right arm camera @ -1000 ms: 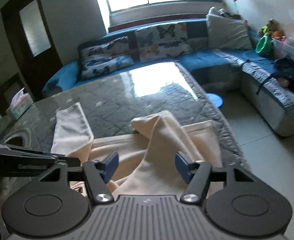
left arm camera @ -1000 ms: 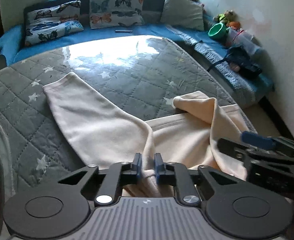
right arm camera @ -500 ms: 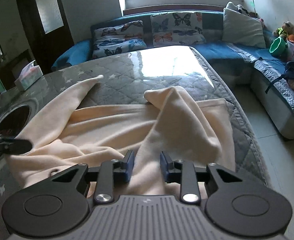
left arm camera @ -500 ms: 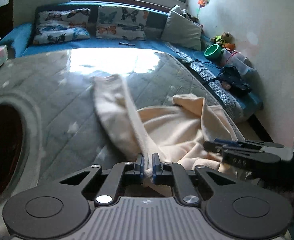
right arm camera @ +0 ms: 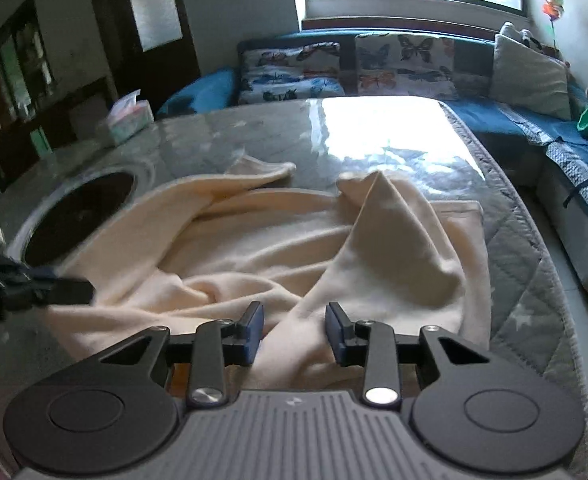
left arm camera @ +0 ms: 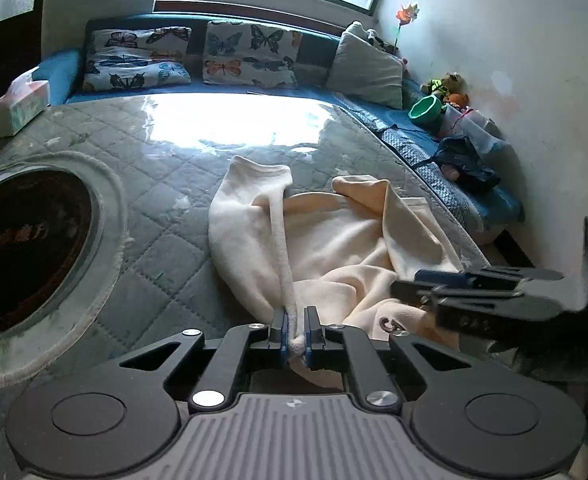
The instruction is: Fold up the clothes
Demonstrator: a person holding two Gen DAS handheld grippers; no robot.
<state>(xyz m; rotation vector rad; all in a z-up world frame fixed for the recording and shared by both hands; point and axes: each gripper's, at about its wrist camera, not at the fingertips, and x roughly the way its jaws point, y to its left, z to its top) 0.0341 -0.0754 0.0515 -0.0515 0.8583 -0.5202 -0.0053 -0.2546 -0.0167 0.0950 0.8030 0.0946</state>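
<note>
Left wrist view: the left claw (left arm camera: pixel 295 336) points down at a slant toward the quilted table (left arm camera: pixel 165 248), its pads pinched tight on a thin ridge of the cream garment (left arm camera: pixel 334 248). That ridge runs toward 12 o'clock to a sleeve end. The garment lies bunched at the middle of the table, right of the round dark opening (left arm camera: pixel 25 248) at 9 o'clock. The right claw (left arm camera: pixel 426 284) comes in from 3 o'clock over the cloth.

Right wrist view: the right claw (right arm camera: pixel 294 330) also tilts downward. Its jaws have just eased apart a little; a fold of garment (right arm camera: pixel 277 240) rises between the pads, whether gripped I cannot tell. A tissue box (right arm camera: pixel 129 120) sits at 10 o'clock.
</note>
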